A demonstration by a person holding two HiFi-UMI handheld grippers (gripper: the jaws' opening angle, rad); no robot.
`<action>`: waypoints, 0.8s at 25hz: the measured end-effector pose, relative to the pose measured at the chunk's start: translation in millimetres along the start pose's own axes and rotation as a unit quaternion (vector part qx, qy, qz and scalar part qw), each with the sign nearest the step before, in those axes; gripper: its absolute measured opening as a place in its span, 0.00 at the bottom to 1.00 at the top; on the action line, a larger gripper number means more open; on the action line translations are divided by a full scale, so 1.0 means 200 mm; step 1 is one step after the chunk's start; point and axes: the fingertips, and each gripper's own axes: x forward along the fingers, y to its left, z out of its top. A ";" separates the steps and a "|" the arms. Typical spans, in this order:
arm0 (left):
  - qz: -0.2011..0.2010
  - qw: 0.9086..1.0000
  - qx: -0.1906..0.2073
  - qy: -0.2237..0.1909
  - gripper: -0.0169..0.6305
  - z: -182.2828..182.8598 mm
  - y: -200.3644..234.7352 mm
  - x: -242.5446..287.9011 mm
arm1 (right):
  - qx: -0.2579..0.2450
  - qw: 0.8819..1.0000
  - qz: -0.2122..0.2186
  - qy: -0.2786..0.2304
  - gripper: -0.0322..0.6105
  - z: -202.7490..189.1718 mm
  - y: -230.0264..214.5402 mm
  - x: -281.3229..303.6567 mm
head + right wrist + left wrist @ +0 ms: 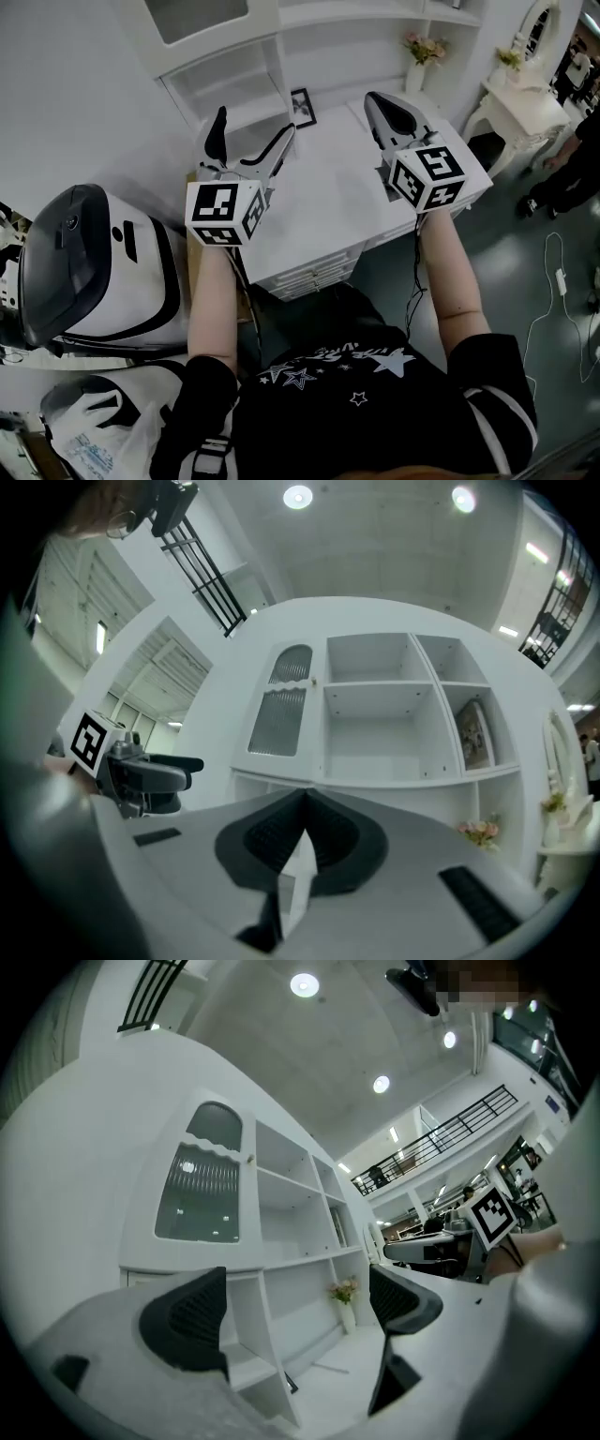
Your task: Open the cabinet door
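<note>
– grippers, nearest the camera: how do the jaws stand?
– the left gripper [253,127] is spread wide, with nothing between its jaws. the right gripper [380,103] is clenched tight on nothing. both hover over the white desk [319,206] at the centre of the head view.
– and the cabinet door?
– farther back, at the upper left of the frame. the glazed cabinet door [197,14] sits flush in the hutch, left of the open shelves [352,11]. neither gripper touches it.
</note>
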 end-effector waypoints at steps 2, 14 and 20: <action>0.010 1.000 0.015 -0.013 0.76 0.07 0.06 0.08 | 0.001 1.000 0.011 -0.017 0.06 0.05 -0.05 0.12; 0.064 0.991 0.094 -0.074 0.76 0.44 0.36 0.58 | -0.047 0.991 0.087 -0.095 0.06 0.43 -0.24 0.78; 0.094 0.978 0.136 -0.128 0.76 0.73 0.49 0.79 | -0.073 0.982 0.094 -0.148 0.06 0.70 -0.34 0.99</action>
